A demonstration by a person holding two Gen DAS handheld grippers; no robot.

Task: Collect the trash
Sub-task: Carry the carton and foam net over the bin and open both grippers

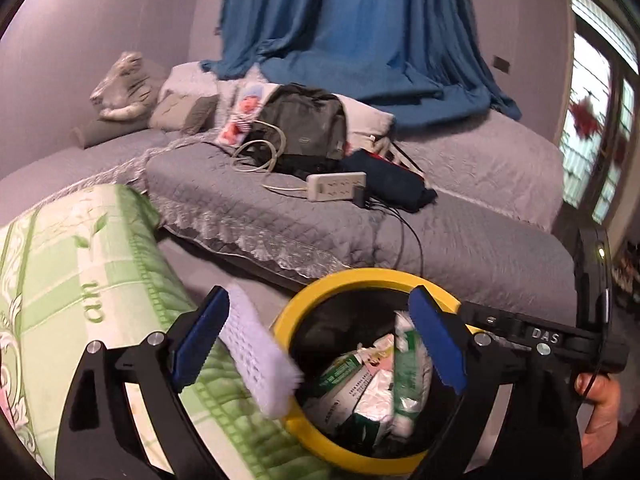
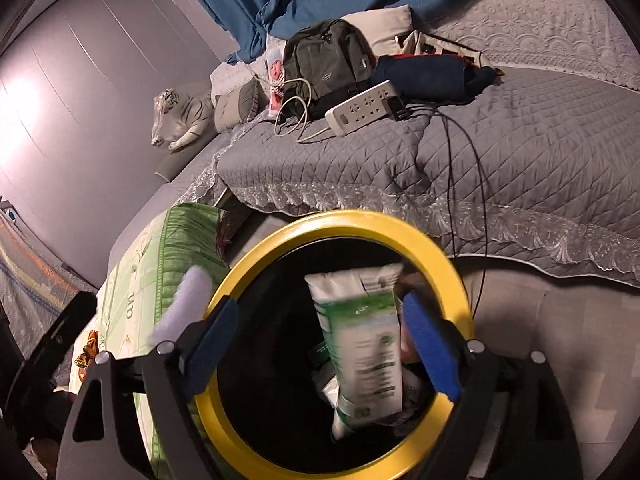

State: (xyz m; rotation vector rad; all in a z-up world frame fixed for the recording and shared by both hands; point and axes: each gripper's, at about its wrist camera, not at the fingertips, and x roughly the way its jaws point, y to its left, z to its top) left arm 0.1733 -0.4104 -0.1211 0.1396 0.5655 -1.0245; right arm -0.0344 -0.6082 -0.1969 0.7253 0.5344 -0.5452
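Observation:
A black bin with a yellow rim (image 1: 360, 275) (image 2: 360, 221) stands below both grippers and holds green and white wrappers (image 1: 372, 384). My left gripper (image 1: 320, 297) is open above it. A white bristle brush (image 1: 256, 346) leans loose against its left finger, over the rim; in the right wrist view the brush (image 2: 180, 304) is a blur left of the bin. My right gripper (image 2: 320, 304) is open over the bin's mouth. A white and green tube (image 2: 362, 344) hangs blurred between its fingers, close to the right pad, and is not clamped. A hand (image 1: 600, 404) holds the right tool.
A grey quilted couch (image 1: 460, 240) (image 2: 540, 152) runs behind the bin, with a dark backpack (image 1: 304, 128), a white power strip (image 1: 336, 186) and a black cable (image 2: 480, 208) trailing down beside the bin. A green patterned cushion (image 1: 80, 280) sits at the left. Blue cloth (image 1: 360, 40) hangs behind.

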